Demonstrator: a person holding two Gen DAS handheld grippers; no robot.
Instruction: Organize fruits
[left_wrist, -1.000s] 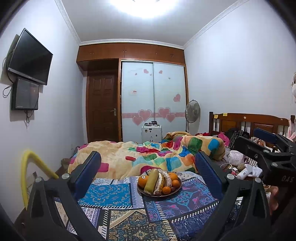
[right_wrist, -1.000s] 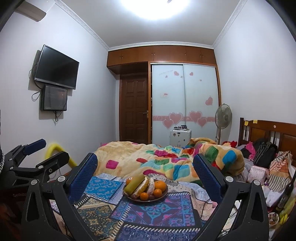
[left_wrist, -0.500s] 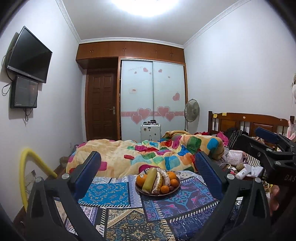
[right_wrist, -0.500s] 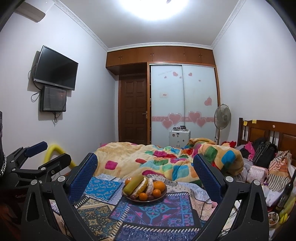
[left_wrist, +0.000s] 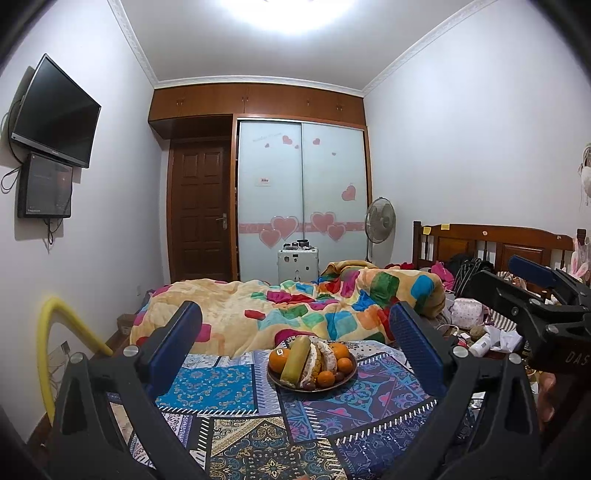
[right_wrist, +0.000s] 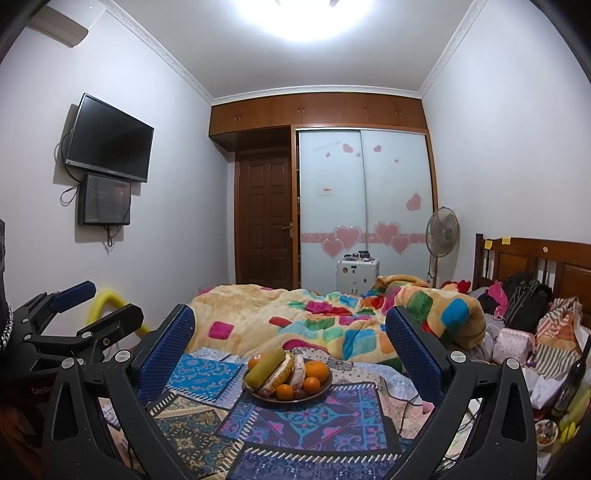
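Fruit plate sits on the patterned patchwork cloth covering the bed, lower centre of the left wrist view, just in front of the bunched colourful blanket. Same plate lands lower centre in the right wrist view too.

Long yellow-green fruit lies on the left side of the pile. Long axis runs near-to-far: almost vertical in the left wrist frame, tilted up-right in the right wrist frame. Can't tell what fruit it is. Oranges ring the pile; one on the left carries a small sticker. Pale curved pieces, maybe bananas, lie beside the long fruit on roughly the same axis. Small dark fruits at the near rim are too small to identify.

Left gripper: level, aimed at the plate, fingers wide apart, nothing between them, plate framed in the gap. Right gripper: same pose, fingers spread wide, empty, short of the plate.

View differences:
- Left wrist view shows the right gripper side-on at the right edge, plus a bit of the holding hand at lower right.
- Right wrist view shows the left gripper at the left edge, plus an air conditioner in the upper left and a dark bottle at lower right.
- Both show the wall TV, the wardrobe with heart stickers, the standing fan and the wooden headboard.
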